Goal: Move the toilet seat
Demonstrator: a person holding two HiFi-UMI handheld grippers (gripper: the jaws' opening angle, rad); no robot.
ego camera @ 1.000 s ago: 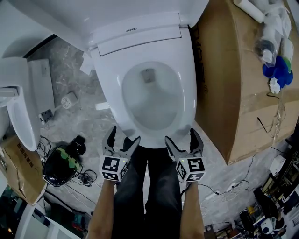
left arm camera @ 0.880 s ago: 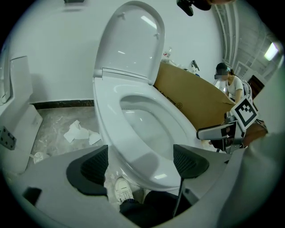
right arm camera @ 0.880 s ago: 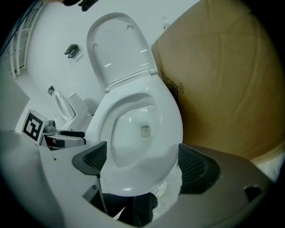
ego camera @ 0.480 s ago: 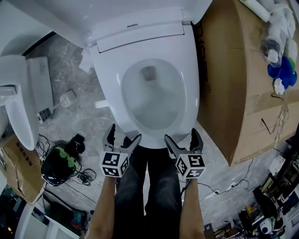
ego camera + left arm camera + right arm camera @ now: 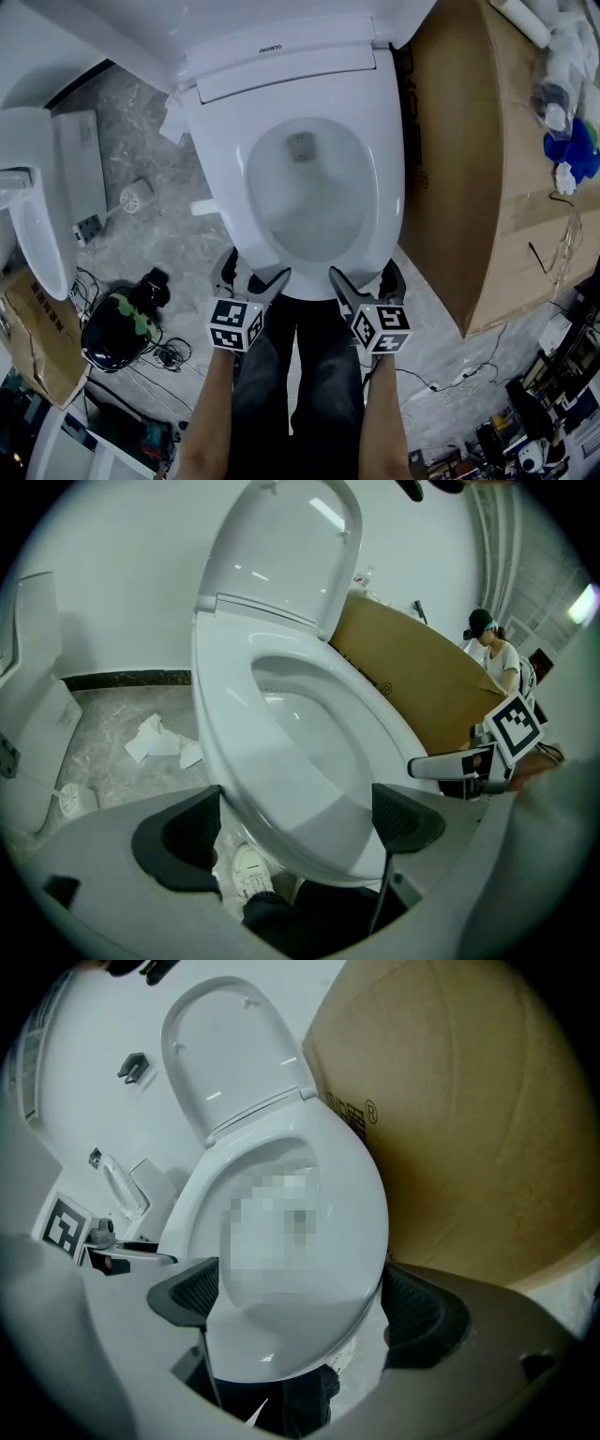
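Observation:
The white toilet seat (image 5: 389, 187) lies down on the bowl, and its lid (image 5: 281, 555) stands up against the wall. My left gripper (image 5: 253, 267) is at the seat's front left edge and my right gripper (image 5: 364, 270) at its front right edge. Both sets of jaws have just been opening and stand wide. In the left gripper view the seat's front rim (image 5: 309, 827) lies between the left gripper's (image 5: 295, 827) dark pads, which do not press on it. In the right gripper view the rim (image 5: 361, 1213) likewise sits between the right gripper's (image 5: 302, 1305) spread pads.
A big cardboard box (image 5: 478, 169) stands tight against the toilet's right side. Another white fixture (image 5: 37, 206) is at the left, with a black bag and cables (image 5: 117, 328) on the floor. Paper scraps (image 5: 173, 127) lie by the toilet's base. My dark-trousered legs (image 5: 295, 375) are below the grippers.
Both grippers have come slightly closer to the seat's front rim, and their jaws have spread a little wider.

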